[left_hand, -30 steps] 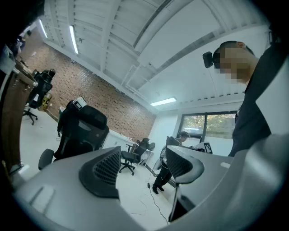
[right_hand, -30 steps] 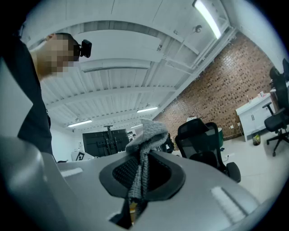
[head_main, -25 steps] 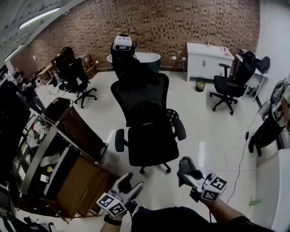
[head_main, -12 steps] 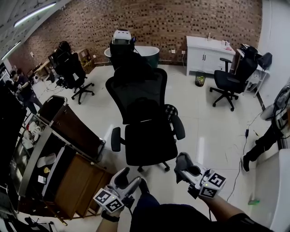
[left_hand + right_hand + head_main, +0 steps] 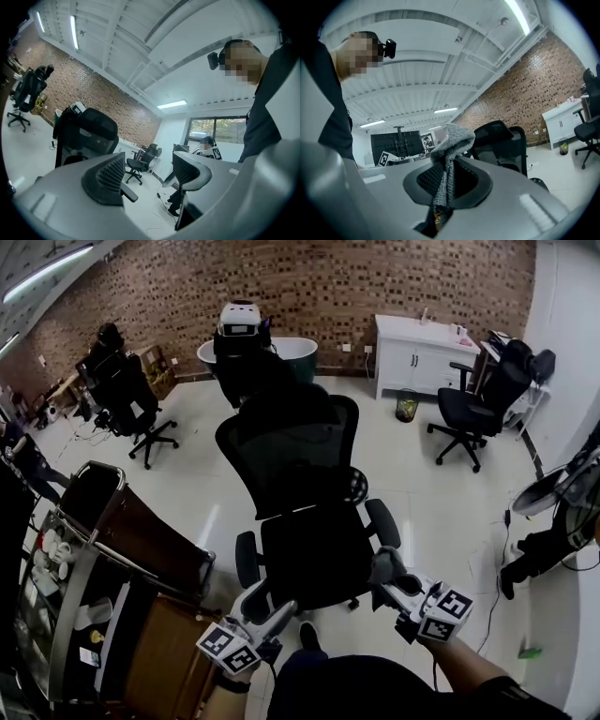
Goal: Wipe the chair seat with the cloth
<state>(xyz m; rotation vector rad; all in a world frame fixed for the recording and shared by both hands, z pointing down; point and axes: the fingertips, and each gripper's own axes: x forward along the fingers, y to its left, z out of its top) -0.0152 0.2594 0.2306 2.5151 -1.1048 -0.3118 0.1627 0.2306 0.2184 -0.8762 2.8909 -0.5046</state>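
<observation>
Head view: the chair seat [image 5: 314, 554] is right in front of us, black and bare. The right gripper [image 5: 392, 579] carries the grey cloth [image 5: 382, 565] just beside the seat's right front edge, below the right armrest [image 5: 382, 521]. The cloth looks not yet on the seat. The left gripper [image 5: 266, 607] sits low at the front left, near the left armrest [image 5: 247, 559].

Left gripper view: the left gripper [image 5: 150, 171] has its jaws wide apart with nothing between them, only room behind.

Right gripper view: the right gripper [image 5: 445, 187] is clamped on the cloth [image 5: 452, 140]. A wad sticks out past the tips and the rest hangs down through the jaws. The chair [image 5: 501, 140] is ahead.

We judge this as the approach, with wiping not started. To do it well:
- Lead with the wad and press it flat, so the jaws don't scrape the seat.
- Stroke from the back to the front edge, with overlapping passes.
- The chair may roll or swivel, so the free left gripper could brace an armrest.

Room for moving:
- The armrests box in both sides and the backrest [image 5: 291, 451] closes the rear, so we enter from the open front.
- The cart [image 5: 98, 554] crowds our left.
- The floor [image 5: 441, 521] to the right is open.
</observation>
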